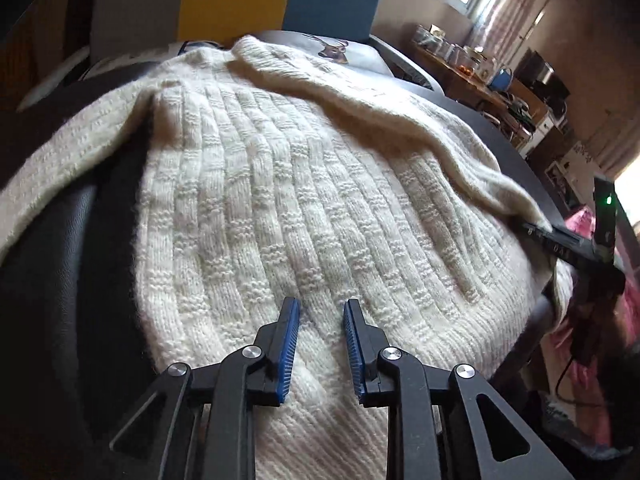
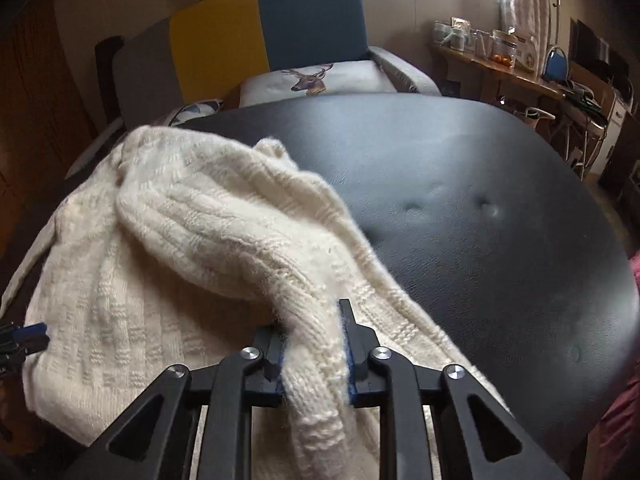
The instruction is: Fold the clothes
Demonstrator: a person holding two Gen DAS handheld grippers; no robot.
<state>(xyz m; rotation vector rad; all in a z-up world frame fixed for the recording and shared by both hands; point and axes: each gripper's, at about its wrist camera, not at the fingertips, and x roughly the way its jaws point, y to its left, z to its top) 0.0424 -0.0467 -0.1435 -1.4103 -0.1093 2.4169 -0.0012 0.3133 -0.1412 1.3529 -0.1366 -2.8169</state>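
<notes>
A cream knitted sweater [image 1: 288,184] lies spread on a black padded table [image 1: 60,272]. My left gripper [image 1: 321,308] hovers open just above the sweater's near body, its blue pads apart with nothing between them. My right gripper [image 2: 312,320] is shut on a sleeve of the sweater [image 2: 224,216], which is lifted and drawn across the sweater's body. The right gripper's black body shows in the left wrist view [image 1: 568,244] at the sweater's right edge. The left gripper's tip shows in the right wrist view [image 2: 28,334] at the far left.
The black table [image 2: 480,208] stretches bare to the right of the sweater. Behind it stands a yellow and blue armchair [image 2: 280,28] with a deer cushion [image 2: 312,76]. A cluttered wooden shelf [image 2: 500,60] lines the right wall. Pink fabric [image 1: 576,340] lies beyond the table's right edge.
</notes>
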